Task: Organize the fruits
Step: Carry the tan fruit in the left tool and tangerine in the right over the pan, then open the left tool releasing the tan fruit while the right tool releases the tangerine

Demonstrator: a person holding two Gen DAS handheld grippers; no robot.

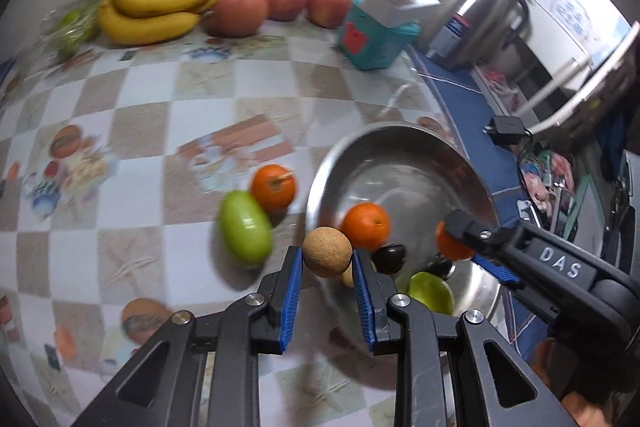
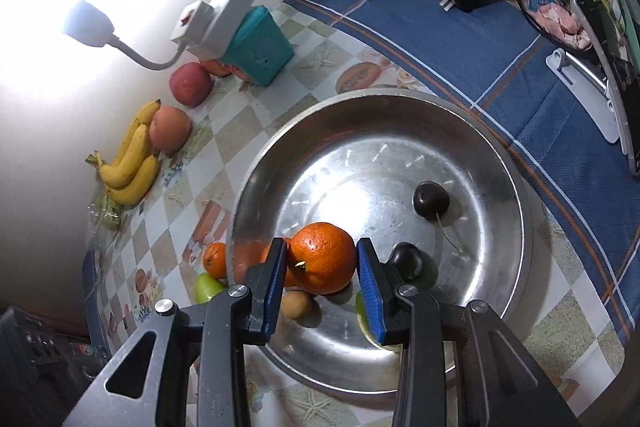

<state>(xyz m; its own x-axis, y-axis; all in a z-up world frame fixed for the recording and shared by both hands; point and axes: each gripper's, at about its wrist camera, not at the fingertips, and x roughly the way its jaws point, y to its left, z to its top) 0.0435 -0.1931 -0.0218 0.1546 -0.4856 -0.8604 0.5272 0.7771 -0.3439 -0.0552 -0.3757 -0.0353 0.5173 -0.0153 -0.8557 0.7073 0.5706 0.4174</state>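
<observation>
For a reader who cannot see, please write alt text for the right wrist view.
The right gripper holds an orange above a steel bowl. The bowl contains two dark fruits, and bananas lie by the wall.

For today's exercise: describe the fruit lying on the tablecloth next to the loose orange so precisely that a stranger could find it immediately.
Start at the large round steel bowl on the checked tablecloth. Just outside its rim lies a small orange with a stem, and touching it is the smooth, oblong green fruit. It is the only elongated, egg-shaped green piece outside the bowl.
</observation>
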